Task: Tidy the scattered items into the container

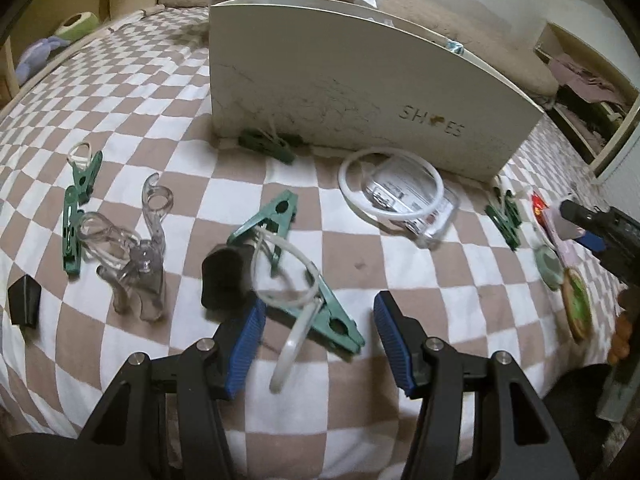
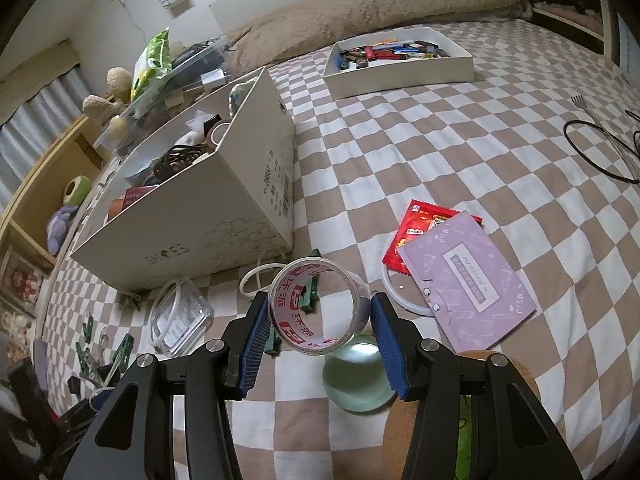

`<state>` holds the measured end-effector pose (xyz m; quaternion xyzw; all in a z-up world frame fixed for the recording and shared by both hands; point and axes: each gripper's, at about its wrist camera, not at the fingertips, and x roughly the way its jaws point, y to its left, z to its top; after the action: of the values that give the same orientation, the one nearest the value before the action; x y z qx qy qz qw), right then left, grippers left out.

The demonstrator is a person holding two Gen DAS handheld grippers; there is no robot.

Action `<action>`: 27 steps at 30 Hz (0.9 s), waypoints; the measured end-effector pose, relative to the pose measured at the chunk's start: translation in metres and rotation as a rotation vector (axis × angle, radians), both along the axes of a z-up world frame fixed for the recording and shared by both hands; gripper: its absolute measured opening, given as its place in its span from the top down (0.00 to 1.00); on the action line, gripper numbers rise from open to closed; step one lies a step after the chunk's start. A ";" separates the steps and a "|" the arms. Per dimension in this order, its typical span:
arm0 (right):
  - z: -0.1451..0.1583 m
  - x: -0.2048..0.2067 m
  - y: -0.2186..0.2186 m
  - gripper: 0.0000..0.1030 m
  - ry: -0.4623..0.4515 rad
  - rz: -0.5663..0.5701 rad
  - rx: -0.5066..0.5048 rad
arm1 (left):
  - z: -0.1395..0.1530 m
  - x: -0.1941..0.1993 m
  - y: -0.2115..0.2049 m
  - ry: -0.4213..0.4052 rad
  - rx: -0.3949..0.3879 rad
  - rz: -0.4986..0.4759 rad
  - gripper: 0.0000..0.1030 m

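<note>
Left wrist view: the left gripper (image 1: pixel 318 344) hangs with its jaws apart and clear of everything, over a teal clip (image 1: pixel 316 300) with a white loop (image 1: pixel 288 276) threaded through it, both lying on the checked bedspread (image 1: pixel 160 92). The clip sits between the blue pads (image 1: pixel 246 344), closer to the one at 9 o'clock, touching neither. A black block (image 1: pixel 224 276) lies at 10 o'clock of the gripper, a clear clip (image 1: pixel 136 276) further toward 9, and a white ring (image 1: pixel 390 184) on a clear case (image 1: pixel 416 208) at 1 o'clock. The box (image 1: pixel 360 96), marked for shoes, stands at 12 o'clock. The clip looks light and stiff, the loop springy and apt to snag; I would grasp the clip across its flat body, not the loop.

Right wrist view: the right gripper (image 2: pixel 318 324) is clenched on a tape roll (image 2: pixel 316 308), the pads bearing on its outer faces at 9 and 3 o'clock. The roll is held off the bedspread, with a pale green disc (image 2: pixel 356 384) below it at 5 o'clock. The open box (image 2: pixel 224 208) lies at 10 o'clock, already part filled. A purple card (image 2: pixel 468 276) over a red packet (image 2: pixel 416 228) lies at 2 o'clock. The roll seems light, rigid and slick, so a steady squeeze suits it.
</note>
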<state>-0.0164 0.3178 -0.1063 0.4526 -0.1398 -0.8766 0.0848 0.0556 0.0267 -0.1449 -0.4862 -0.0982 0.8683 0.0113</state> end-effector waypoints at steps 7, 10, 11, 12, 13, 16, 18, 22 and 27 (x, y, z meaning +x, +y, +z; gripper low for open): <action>0.004 0.003 -0.005 0.50 0.023 0.019 0.012 | -0.002 0.001 -0.007 0.015 0.006 0.009 0.65; 0.005 0.004 -0.008 0.50 0.028 0.031 0.018 | -0.001 0.003 -0.003 0.022 0.001 -0.013 0.69; 0.006 0.005 -0.009 0.50 0.031 0.034 0.018 | 0.000 0.004 0.000 0.025 -0.003 -0.022 0.69; 0.006 0.005 -0.010 0.50 0.033 0.038 0.018 | 0.001 0.005 0.002 0.028 -0.009 -0.032 0.70; 0.007 0.006 -0.011 0.50 0.036 0.042 0.018 | 0.001 0.006 0.004 0.030 -0.013 -0.040 0.70; 0.009 0.008 -0.013 0.50 0.046 0.047 0.015 | 0.002 0.006 0.008 0.032 -0.012 -0.052 0.70; 0.010 0.009 -0.014 0.50 0.054 0.053 0.013 | 0.004 0.008 0.009 0.037 -0.009 -0.061 0.70; 0.011 0.011 -0.016 0.50 0.061 0.062 0.007 | 0.007 0.009 0.012 0.050 0.009 -0.087 0.70; 0.015 0.015 -0.021 0.50 0.073 0.084 -0.012 | 0.016 0.009 0.016 0.082 0.004 -0.110 0.70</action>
<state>-0.0010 0.2963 -0.0914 0.4254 -0.1229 -0.8873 0.1292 0.0643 0.0426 -0.1292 -0.4549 -0.0725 0.8853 0.0642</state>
